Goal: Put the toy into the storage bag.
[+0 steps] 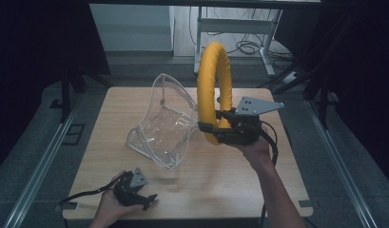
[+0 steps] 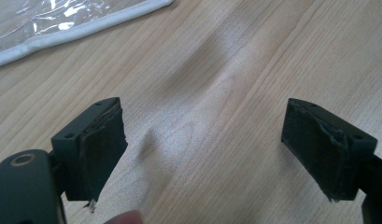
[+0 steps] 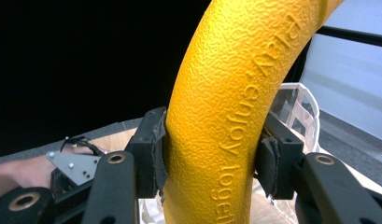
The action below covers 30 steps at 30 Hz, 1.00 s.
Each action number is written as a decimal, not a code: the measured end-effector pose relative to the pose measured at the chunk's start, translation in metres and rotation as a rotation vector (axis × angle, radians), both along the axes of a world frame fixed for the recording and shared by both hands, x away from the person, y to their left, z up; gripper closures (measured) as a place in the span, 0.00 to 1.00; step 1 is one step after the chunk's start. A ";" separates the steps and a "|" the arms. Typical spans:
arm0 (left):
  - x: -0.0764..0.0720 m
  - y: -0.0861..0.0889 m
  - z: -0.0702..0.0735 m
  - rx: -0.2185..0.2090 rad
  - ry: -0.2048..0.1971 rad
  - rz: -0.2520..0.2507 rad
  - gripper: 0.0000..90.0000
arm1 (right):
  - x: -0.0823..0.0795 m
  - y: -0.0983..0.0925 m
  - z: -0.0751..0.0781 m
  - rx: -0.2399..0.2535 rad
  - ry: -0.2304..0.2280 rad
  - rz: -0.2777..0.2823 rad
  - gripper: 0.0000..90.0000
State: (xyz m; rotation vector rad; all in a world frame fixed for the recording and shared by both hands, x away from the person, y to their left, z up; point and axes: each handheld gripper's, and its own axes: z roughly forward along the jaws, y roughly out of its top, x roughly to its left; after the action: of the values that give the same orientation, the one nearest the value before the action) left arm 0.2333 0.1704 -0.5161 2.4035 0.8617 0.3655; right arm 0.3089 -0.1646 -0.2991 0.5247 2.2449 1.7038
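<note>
The right claw (image 1: pixel 216 127) is clamped on a yellow foam ring (image 1: pixel 212 90), held upright above the tabletop (image 1: pixel 230 175) beside a clear plastic bag (image 1: pixel 161 128). The left claw (image 1: pixel 143 197) rests low near the tabletop's front edge, jaws apart.

The ring (image 3: pixel 228 116) is yellow, matt and pebbled, with raised lettering. The bag (image 1: pixel 164 124) is clear glossy plastic edged in white cloth tape. The table (image 2: pixel 216 70) is pale wood grain with a soft sheen. The pads (image 2: pixel 102 149) are black, worn and frayed.
</note>
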 end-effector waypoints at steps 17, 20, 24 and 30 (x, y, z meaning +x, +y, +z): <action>0.000 0.000 0.001 -0.003 -0.001 0.001 0.15 | -0.004 0.016 0.023 0.031 -0.048 0.016 0.55; 0.000 0.001 0.001 -0.005 -0.001 0.002 0.15 | -0.004 0.019 0.027 0.044 -0.055 0.024 0.55; 0.000 0.000 0.000 -0.002 -0.001 -0.001 0.15 | -0.005 0.024 0.031 0.054 -0.068 0.035 0.55; 0.000 0.001 0.001 -0.003 -0.003 0.001 0.15 | -0.006 0.032 0.034 0.050 -0.084 0.055 0.55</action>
State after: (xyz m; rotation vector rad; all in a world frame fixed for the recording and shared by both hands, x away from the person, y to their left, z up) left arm 0.2331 0.1712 -0.5153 2.3993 0.8611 0.3677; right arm 0.3033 -0.1322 -0.2647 0.3979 2.1816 1.7785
